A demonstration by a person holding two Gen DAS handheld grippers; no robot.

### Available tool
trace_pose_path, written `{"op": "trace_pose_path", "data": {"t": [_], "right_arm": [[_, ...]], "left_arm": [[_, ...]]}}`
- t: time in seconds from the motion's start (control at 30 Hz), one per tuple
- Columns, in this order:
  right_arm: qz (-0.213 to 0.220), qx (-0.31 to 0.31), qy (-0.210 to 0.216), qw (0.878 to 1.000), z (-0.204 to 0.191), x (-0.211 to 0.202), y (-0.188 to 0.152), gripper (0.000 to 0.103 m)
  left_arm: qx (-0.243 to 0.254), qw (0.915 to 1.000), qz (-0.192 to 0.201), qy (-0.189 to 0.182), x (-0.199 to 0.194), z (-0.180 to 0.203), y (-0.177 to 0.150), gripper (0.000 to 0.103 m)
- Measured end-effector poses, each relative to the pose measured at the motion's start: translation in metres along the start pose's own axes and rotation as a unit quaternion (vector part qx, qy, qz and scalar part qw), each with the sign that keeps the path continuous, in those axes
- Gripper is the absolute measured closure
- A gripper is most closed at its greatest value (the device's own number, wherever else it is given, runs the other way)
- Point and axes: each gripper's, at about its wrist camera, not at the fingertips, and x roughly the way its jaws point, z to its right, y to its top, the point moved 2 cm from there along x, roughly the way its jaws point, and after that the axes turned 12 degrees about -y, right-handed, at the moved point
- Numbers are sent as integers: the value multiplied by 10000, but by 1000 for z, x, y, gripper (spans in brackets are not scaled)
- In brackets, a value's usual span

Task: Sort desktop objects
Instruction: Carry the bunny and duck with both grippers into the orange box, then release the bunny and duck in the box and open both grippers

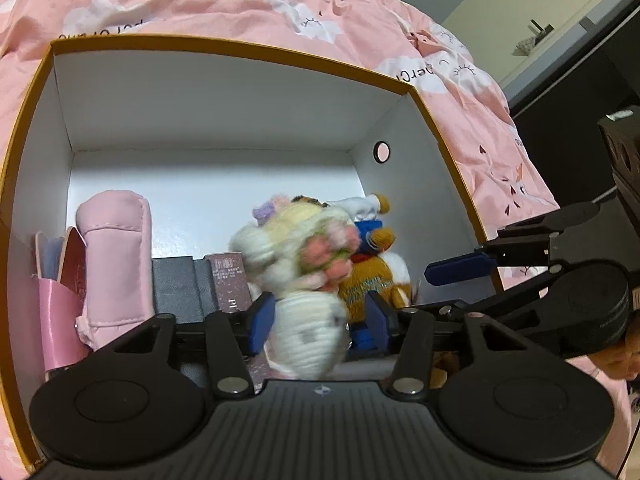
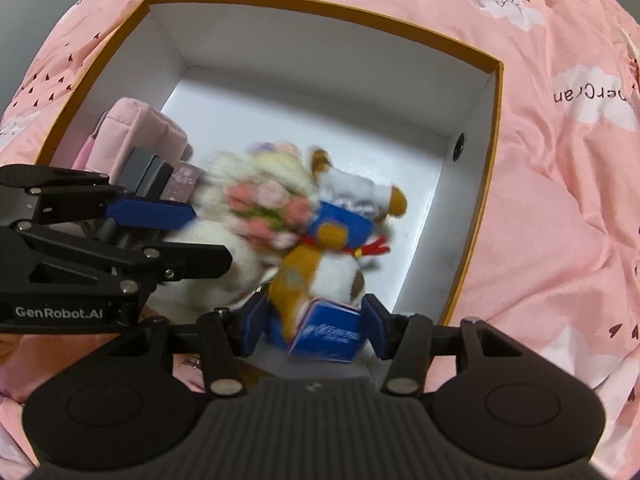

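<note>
Now your left gripper (image 1: 316, 320) is closed on the white knitted doll (image 1: 304, 276), and your right gripper (image 2: 316, 324) grips the brown plush dog (image 2: 316, 264) at its blue base. Both toys are inside the orange-rimmed box (image 2: 320, 4), with the pink pouch (image 1: 116, 260) at nine o'clock.

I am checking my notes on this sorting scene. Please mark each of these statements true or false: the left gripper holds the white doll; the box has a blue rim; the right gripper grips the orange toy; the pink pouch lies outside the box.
1. The left gripper holds the white knitted doll. True.
2. The box has a blue rim. False: it is yellow-orange.
3. The right gripper grips the orange plush toy. True.
4. The pink pouch lies outside the box. False: it stands inside, by the left wall.
</note>
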Motion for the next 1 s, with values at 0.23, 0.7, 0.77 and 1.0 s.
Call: {"op": "trace_pose_path", "data": {"t": [0.23, 0.7, 0.77, 1.0], "right_arm": [[236, 91, 64, 9997, 9, -12, 2, 54], [403, -539, -624, 9958, -15, 9, 16, 45], [368, -661, -790, 9940, -20, 11, 16, 45], [249, -564, -245, 9978, -24, 13, 20, 62]], "left_arm": [[262, 9992, 222, -180, -10, 7, 4, 49], [218, 9981, 566, 49, -11, -2, 18, 49], [193, 9981, 592, 33, -13, -3, 18, 49], [169, 9979, 623, -18, -23, -2, 12, 49]]}}
